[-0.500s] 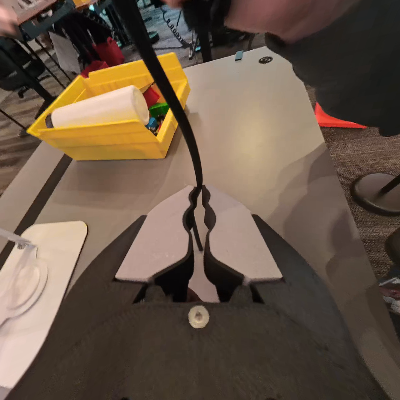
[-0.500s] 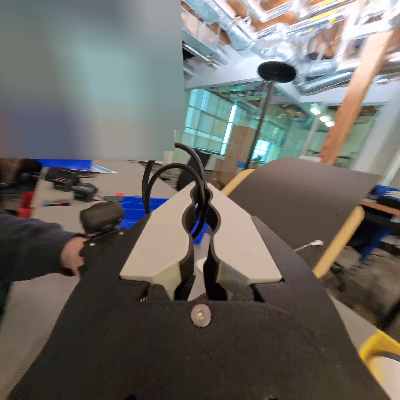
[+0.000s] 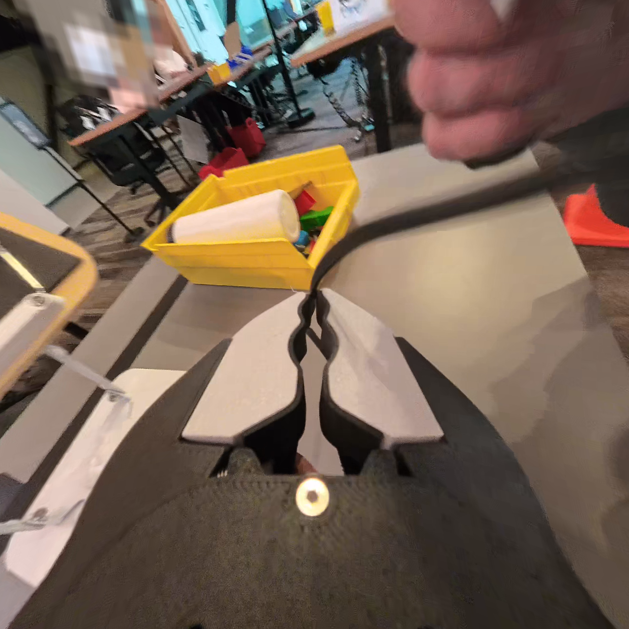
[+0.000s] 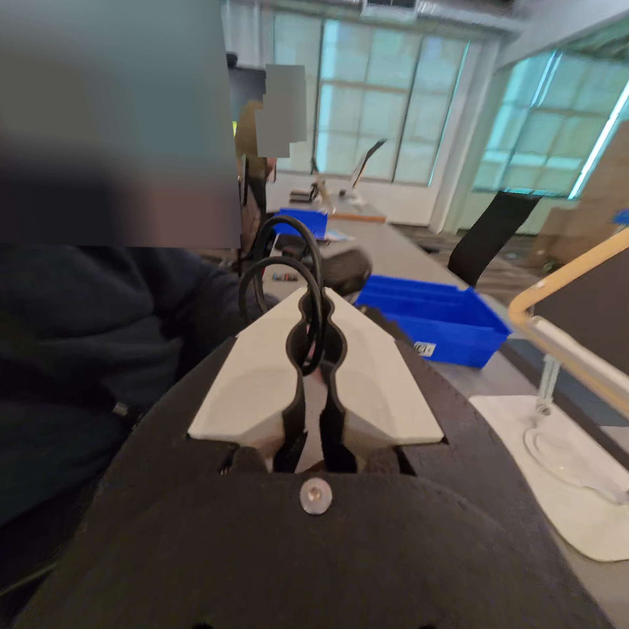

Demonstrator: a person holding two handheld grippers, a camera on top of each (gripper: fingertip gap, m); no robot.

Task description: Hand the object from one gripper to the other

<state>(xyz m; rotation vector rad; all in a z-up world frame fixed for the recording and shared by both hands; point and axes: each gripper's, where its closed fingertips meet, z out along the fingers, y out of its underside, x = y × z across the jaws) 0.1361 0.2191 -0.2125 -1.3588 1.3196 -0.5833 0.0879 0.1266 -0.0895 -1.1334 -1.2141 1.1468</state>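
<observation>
- The left tongs (image 3: 313,299) are closed at their tips on a black cable (image 3: 408,221), pinching it where it enters the narrow gap.
- From that pinch the black cable bends up and to the right, passes over the grey worktop (image 3: 459,289), and runs under a blurred hand (image 3: 503,75) at the upper right of the left wrist view.
- In the right wrist view the right tongs (image 4: 315,296) are clamped on the same black cable (image 4: 306,272) (here it shows as two loops standing up out of the tips, with one strand curving back down between the pads).
- A yellow bin (image 3: 245,262) sits on the worktop just beyond the left tongs, to the far left; a white roll (image 3: 235,221) lies across it, with small red, green and blue pieces beside the roll.
- An orange cone (image 3: 595,224) sits on the floor off the right edge of the worktop.
- A blue bin (image 4: 432,323) rests on a grey worktop to the right of the right tongs, and a second blue bin (image 4: 303,221) stands farther off.
- A white base plate (image 4: 561,476) with a clear bracket lies near right in the right wrist view.
- A person's dark sleeve (image 4: 102,340) fills the left of that view.
</observation>
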